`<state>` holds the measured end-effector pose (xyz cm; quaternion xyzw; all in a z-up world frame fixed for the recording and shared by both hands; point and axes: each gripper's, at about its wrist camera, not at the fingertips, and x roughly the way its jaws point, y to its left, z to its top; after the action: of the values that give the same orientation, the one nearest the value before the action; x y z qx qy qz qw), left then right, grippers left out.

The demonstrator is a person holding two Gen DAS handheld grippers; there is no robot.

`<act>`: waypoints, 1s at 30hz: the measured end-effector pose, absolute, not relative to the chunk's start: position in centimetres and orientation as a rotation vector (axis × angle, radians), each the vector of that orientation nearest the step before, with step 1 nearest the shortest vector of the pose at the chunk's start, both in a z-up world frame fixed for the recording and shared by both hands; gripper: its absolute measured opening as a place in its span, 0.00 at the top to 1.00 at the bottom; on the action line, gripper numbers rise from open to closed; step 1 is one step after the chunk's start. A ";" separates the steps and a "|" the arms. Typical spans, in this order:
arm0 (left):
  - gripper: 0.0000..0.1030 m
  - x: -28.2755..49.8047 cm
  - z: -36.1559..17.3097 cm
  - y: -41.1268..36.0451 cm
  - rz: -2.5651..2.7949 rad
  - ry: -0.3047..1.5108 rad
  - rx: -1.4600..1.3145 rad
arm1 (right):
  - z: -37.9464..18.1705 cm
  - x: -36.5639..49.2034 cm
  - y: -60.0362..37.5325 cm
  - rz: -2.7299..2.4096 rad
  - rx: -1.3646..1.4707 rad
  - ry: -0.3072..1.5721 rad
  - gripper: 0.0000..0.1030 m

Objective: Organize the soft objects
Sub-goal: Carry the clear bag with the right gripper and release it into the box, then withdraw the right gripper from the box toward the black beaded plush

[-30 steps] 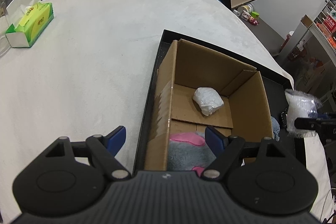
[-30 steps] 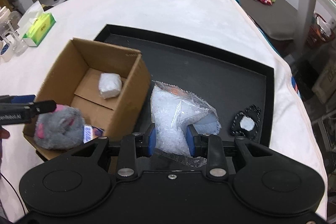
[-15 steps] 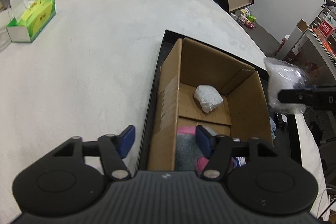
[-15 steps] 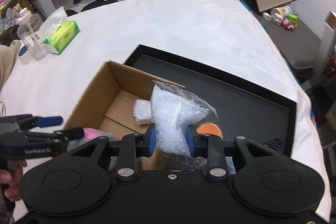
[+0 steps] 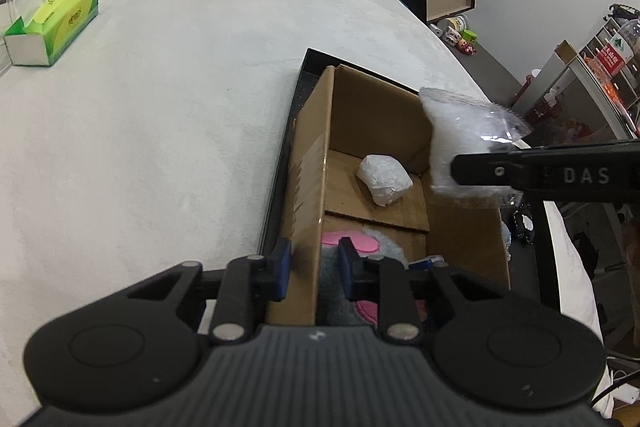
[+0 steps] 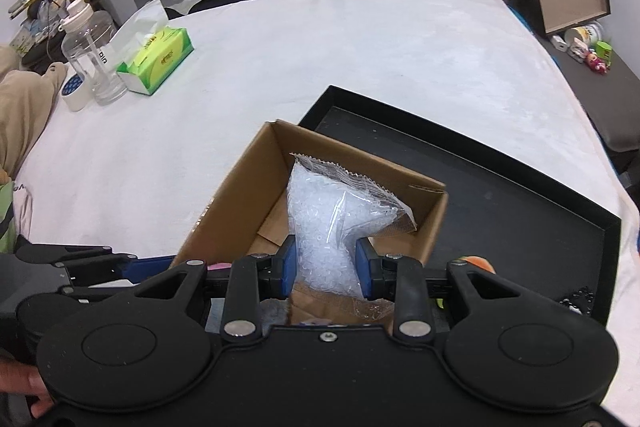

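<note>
An open cardboard box (image 5: 384,115) (image 6: 256,163) stands in a black tray (image 6: 520,195). Inside lie a white wrapped bundle (image 5: 384,178) and a grey and pink plush toy (image 5: 356,247). My right gripper (image 6: 326,269) is shut on a clear bag of white pellets (image 6: 332,223) and holds it over the box; the bag also shows in the left wrist view (image 5: 460,143). My left gripper (image 5: 314,269) straddles the box's near left wall, its blue pads (image 5: 284,267) close on either side; I cannot tell if they press it.
A green tissue box (image 5: 52,23) (image 6: 158,61) lies on the white cloth at the far left. A clear water bottle (image 6: 90,63) and a roll of tape (image 6: 74,93) stand beside it. A small black object (image 5: 524,223) and an orange thing (image 6: 478,263) lie in the tray.
My right gripper has carried the pellet bag left from the tray to above the box. My left gripper's jaws have narrowed around the box's left wall.
</note>
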<state>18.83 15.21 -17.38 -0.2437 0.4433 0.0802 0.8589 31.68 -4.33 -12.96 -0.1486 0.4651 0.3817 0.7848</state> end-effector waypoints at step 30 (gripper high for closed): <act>0.65 19.6 -16.6 13.9 0.216 0.963 -0.446 | -12.0 32.3 -9.9 0.724 -0.204 0.972 0.44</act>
<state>19.56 13.94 -16.59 -0.2122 0.4585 0.1026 0.8569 32.33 -9.93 -12.02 -0.0955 0.4562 0.3395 0.8170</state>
